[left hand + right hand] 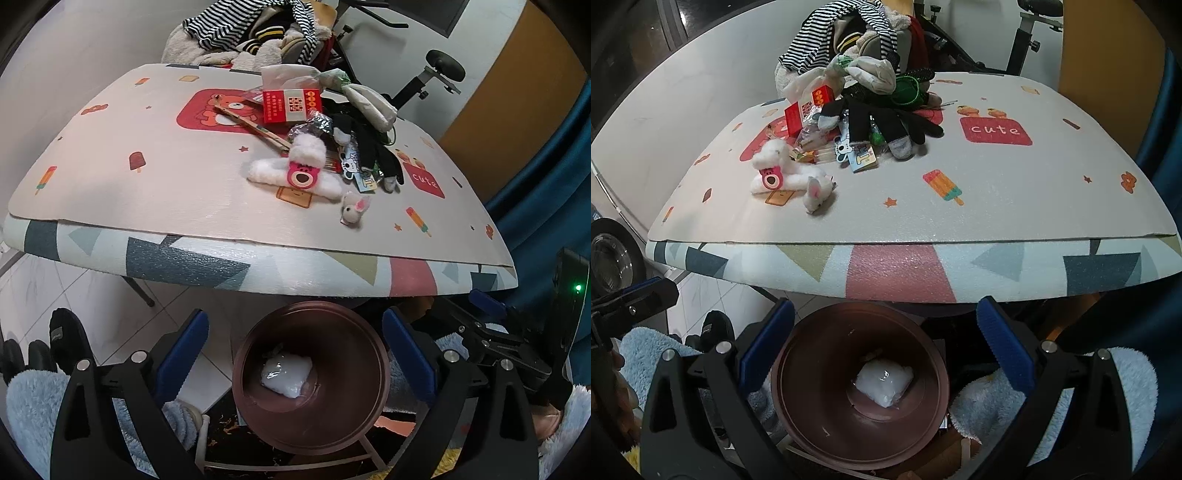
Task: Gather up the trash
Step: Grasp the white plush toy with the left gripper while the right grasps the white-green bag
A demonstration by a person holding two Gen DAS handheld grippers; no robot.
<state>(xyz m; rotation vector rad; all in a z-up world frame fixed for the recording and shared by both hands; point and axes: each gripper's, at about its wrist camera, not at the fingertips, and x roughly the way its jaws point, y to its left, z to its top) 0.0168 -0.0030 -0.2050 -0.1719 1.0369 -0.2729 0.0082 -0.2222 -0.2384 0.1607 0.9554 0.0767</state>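
Note:
A brown trash bin (255,406) (798,417) stands on the floor below the table's front edge, with a white plastic packet (286,374) (884,384) at its bottom. My left gripper (295,354) is open and empty, its blue pads (184,347) either side of the bin's mouth, above it. My right gripper (886,343) is open and empty, also over the bin. On the table lie a red box (291,107) (796,118), crumpled white plastic bags (369,99) (871,72), a clear wrapper (312,127) and printed cards (354,166) (857,151).
The table (147,177) (997,206) has a patterned mat. On it are white plush toys (295,170) (783,166), black gloves (373,147) (886,122) and a wooden stick (255,127). Clothes (258,29) are piled behind. Slippers (62,339) sit on the floor at left.

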